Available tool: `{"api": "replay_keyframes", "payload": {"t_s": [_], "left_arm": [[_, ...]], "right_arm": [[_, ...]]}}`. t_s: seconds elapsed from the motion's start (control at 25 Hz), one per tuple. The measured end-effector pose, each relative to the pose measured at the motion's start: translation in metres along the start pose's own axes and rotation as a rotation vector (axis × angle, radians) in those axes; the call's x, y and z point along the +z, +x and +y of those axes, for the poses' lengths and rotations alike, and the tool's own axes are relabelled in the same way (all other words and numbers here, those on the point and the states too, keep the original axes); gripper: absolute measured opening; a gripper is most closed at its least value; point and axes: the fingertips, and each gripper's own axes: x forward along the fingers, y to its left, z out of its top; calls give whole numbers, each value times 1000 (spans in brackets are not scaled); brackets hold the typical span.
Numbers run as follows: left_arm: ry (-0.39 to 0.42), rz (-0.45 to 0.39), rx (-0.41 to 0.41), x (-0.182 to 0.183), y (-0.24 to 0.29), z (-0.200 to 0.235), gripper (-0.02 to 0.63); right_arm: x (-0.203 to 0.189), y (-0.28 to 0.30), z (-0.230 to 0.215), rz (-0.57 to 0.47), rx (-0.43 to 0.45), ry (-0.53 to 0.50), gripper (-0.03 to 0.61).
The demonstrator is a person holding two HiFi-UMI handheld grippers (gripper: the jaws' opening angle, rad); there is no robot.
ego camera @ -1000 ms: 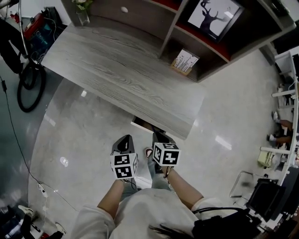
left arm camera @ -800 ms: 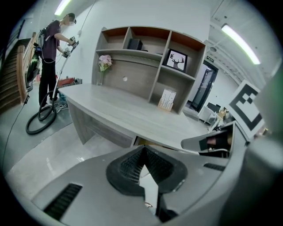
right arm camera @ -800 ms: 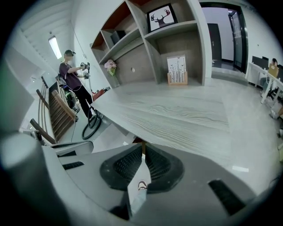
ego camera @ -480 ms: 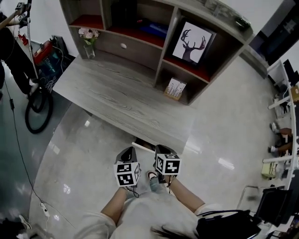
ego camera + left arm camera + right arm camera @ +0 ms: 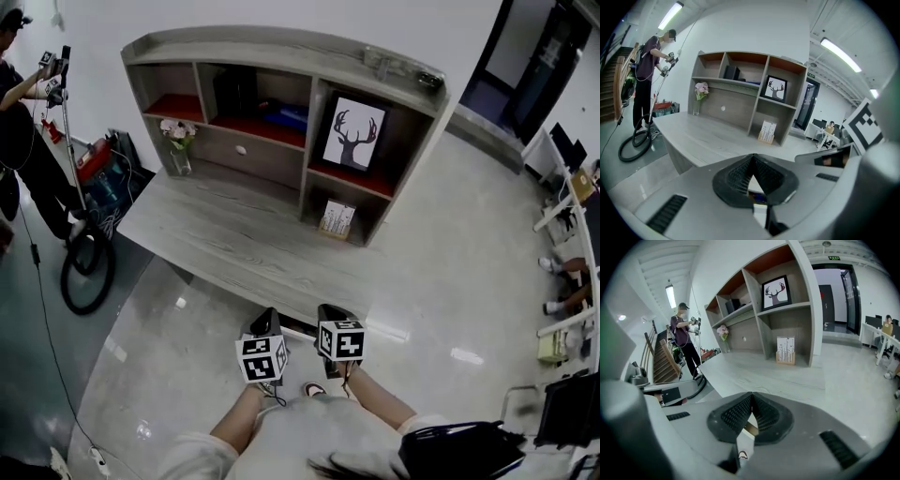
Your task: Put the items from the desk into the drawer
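The grey wood desk (image 5: 234,239) carries a hutch of shelves. On it stand a vase of pink flowers (image 5: 178,150) at the left and a small box of white cards (image 5: 335,219) in the lower right compartment. A framed deer picture (image 5: 352,134) sits above the cards. The hutch has a drawer front with a white knob (image 5: 242,150). My left gripper (image 5: 267,321) and right gripper (image 5: 328,313) hang side by side at the desk's near edge, both shut and empty. A pale sliver of a drawer (image 5: 293,329) under the desk shows between them.
A person (image 5: 21,112) with a pole stands at far left, beside a black hoop (image 5: 89,272) on the floor. Blue items (image 5: 286,115) and a dark box (image 5: 234,92) lie on the upper shelf. Office desks (image 5: 562,178) stand at far right. Glossy floor surrounds the desk.
The head view has tilted up, so the whole hutch now shows. Both grippers stayed shut and close together near the desk's front edge.
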Motion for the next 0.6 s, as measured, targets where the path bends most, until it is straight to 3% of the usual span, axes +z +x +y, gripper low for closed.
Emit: {"api": "replay_keyframes", "payload": {"t_s": [0.2, 0.6], "left_arm": [[31, -48, -37, 30, 4, -15, -3], [56, -70, -85, 52, 16, -33, -3]], "right_arm": [[27, -14, -10, -66, -23, 2, 0], [54, -34, -35, -148, -77, 19, 0]]}}
